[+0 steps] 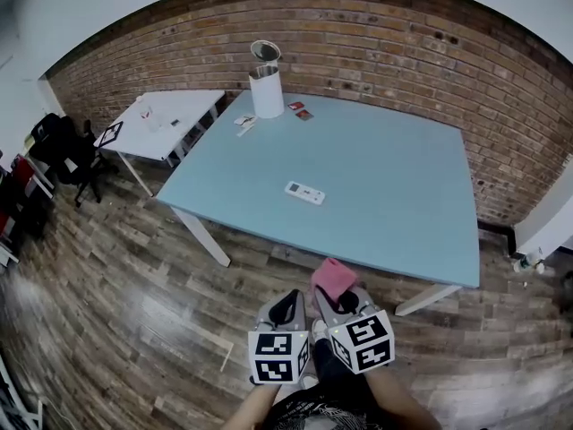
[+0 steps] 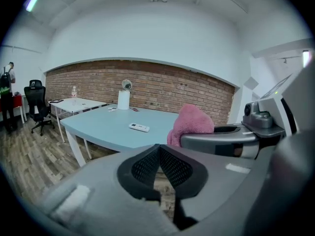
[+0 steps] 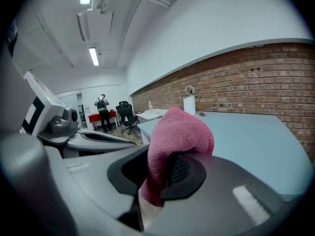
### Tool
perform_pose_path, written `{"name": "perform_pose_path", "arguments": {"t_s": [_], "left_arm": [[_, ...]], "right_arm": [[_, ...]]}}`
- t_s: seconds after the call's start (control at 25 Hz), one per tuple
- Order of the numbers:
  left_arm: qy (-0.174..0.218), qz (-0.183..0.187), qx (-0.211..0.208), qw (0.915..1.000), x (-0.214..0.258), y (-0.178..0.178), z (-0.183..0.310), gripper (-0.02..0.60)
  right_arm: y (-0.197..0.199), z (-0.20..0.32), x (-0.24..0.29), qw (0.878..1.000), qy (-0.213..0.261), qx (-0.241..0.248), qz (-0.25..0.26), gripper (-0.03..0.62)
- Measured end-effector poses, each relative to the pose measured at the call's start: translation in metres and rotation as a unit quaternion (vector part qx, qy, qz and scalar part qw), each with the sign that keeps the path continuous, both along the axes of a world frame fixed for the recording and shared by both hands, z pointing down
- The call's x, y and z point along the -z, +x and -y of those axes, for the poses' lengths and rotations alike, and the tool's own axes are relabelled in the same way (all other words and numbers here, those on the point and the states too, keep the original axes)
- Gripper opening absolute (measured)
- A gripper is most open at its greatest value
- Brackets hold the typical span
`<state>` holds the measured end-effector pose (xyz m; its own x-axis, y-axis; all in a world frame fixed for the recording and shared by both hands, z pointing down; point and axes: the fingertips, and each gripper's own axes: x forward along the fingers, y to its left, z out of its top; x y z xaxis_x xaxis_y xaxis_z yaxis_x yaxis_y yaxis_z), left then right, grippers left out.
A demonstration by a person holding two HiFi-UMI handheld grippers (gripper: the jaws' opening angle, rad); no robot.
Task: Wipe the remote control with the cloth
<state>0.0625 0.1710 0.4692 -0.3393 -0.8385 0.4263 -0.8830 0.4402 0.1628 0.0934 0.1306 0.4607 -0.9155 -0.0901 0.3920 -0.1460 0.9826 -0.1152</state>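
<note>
1. Pinching the pink cloth (image 3: 179, 132) between its pads, the right gripper (image 3: 165, 176) carries it bunched, with a rounded fold standing up above the jaws. That puts soft fabric out in front, which I judge suits rubbing a small flat thing.
2. The left gripper (image 2: 158, 151) is pressed together on nothing, its mesh pads meeting. It is probably left free so it can steady the remote when needed.
3. Both grippers sit side by side close to the person's body, tipped a little downward, over the wooden floor (image 1: 134, 267) and short of the near edge of the blue worktop (image 1: 385, 159).
4. The remote control (image 1: 304, 193) lies flat on the worktop, left of its middle and toward the near edge, well apart from the cloth and both grippers. Nothing touches it, so wiping has not begun. Bare surface all round it gives room to approach.
5. A white canister (image 1: 266, 88) with a round disc on top stands at the far edge, with small red cards (image 1: 300, 110) just beside it, both well clear of the remote.
6. No brand or wording can be read. The remote's print and the cards are too small, and the grippers' cubes bear only black-and-white square patterns.
</note>
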Motion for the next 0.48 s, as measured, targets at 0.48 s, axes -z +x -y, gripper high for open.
{"name": "perform_pose_path", "arguments": {"t_s": [0.48], "left_arm": [[-0.032, 0.001, -0.025, 0.9992, -0.025, -0.052, 0.051, -0.003]], "right_arm": [[-0.057, 0.051, -0.021, 1.0, -0.019, -0.004, -0.005, 0.063]]}}
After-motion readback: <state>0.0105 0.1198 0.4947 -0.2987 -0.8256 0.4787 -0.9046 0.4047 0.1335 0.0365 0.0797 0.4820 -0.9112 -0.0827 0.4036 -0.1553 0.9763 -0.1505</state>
